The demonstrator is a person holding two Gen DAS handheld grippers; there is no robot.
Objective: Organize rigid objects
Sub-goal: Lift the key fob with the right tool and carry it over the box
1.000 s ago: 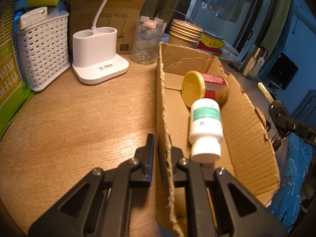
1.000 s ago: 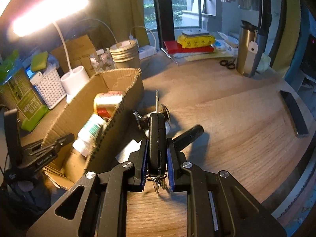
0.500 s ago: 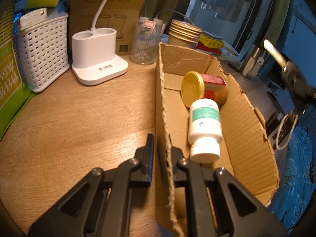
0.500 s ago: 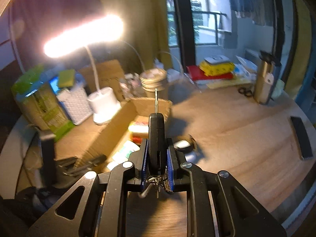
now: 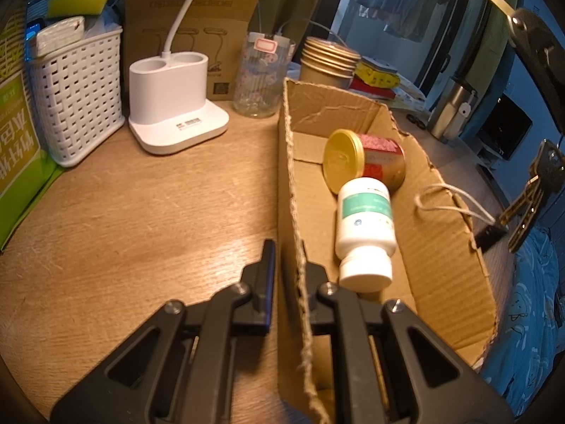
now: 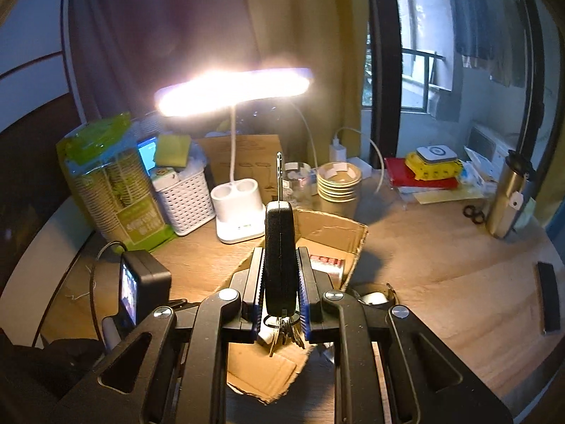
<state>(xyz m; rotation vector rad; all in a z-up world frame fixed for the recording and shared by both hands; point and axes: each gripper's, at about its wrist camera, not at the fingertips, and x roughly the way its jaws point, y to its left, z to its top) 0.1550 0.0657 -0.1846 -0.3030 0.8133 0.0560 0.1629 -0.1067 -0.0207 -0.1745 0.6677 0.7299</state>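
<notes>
No lettering can be read with certainty. The green package (image 5: 14, 134) carries large pale characters, the brown cardboard sheet (image 5: 197, 17) a printed line and lamp drawings, and the white pill bottle (image 5: 365, 222) a teal label, all illegible.

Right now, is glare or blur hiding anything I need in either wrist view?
Right wrist view: the desk lamp head is blown out, with flare washing the curtain behind it; the car key in the right tool stays sharp. Left wrist view: even warm light, no glare; the cardboard box, the gold-lidded jar and the white pill bottle read clearly; fisheye bends the edges.
</notes>
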